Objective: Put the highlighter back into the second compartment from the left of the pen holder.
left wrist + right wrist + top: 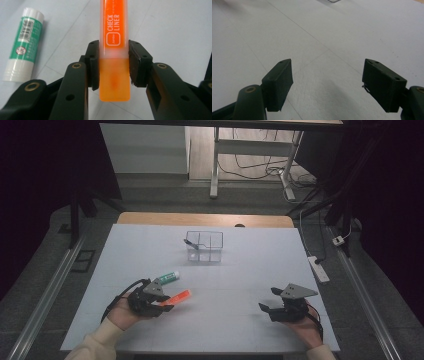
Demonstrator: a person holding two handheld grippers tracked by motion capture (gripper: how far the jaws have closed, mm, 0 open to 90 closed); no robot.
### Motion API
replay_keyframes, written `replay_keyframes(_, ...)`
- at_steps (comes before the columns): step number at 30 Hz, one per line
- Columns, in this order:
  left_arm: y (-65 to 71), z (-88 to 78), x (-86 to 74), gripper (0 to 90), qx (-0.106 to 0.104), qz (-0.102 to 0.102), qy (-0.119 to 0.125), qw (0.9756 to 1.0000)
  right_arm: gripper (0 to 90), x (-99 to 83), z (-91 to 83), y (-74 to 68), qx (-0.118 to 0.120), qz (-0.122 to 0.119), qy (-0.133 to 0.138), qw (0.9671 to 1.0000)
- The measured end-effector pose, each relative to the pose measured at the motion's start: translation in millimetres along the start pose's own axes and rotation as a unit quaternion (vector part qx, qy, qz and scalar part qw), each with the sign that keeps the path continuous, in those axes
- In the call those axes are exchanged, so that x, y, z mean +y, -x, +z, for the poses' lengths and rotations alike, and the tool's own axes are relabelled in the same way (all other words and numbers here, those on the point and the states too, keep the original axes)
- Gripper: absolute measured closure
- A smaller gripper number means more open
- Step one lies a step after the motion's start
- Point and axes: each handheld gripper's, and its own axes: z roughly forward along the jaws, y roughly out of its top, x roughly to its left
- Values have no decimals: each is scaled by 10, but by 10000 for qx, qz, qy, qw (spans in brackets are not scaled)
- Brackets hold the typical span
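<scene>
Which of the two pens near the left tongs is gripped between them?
The orange highlighter, clamped by the left tongs; the green-and-white stick lies free beside it.

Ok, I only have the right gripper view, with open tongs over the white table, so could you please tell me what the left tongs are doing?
Observer: The left tongs are closed on an orange highlighter, with a pad pressed to each of its sides.
Operator: Thank you. Is anything lying close to it?
Observer: A green and white glue stick lies on the table beside it, apart from the tongs.
Operator: And is there somewhere these could go?
Observer: A clear divided box stands at the far middle of the table, with a dark pen-like item at its left end.
</scene>
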Motion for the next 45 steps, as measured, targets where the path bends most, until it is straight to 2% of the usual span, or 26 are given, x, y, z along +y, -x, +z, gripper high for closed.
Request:
replay_keyframes(4, -3, -9, 56, 641, 27, 44, 63, 10000, 239, 1, -7, 8, -71, 18, -20, 10000)
replay_keyframes(17, 27, -5, 234, 642, 100, 221, 179, 9995, 240, 6, -9, 1, -38, 36, 9, 10000)
replay_keyframes(28, 51, 59, 352, 641, 33, 360, 181, 9992, 240, 54, 10, -61, 81, -57, 85, 9999)
replay_keyframes(31, 61, 83, 393, 641, 9, 402, 185, 9990, 240, 74, 20, -82, 196, 18, 139, 9997)
replay_keyframes(40, 108, 194, 528, 641, -87, 593, 153, 9981, 240, 135, 51, -144, 308, 9, 223, 9993)
replay_keyframes(45, 133, 246, 592, 641, -114, 675, 148, 9975, 241, 214, 67, -188, 352, -106, 236, 9990)
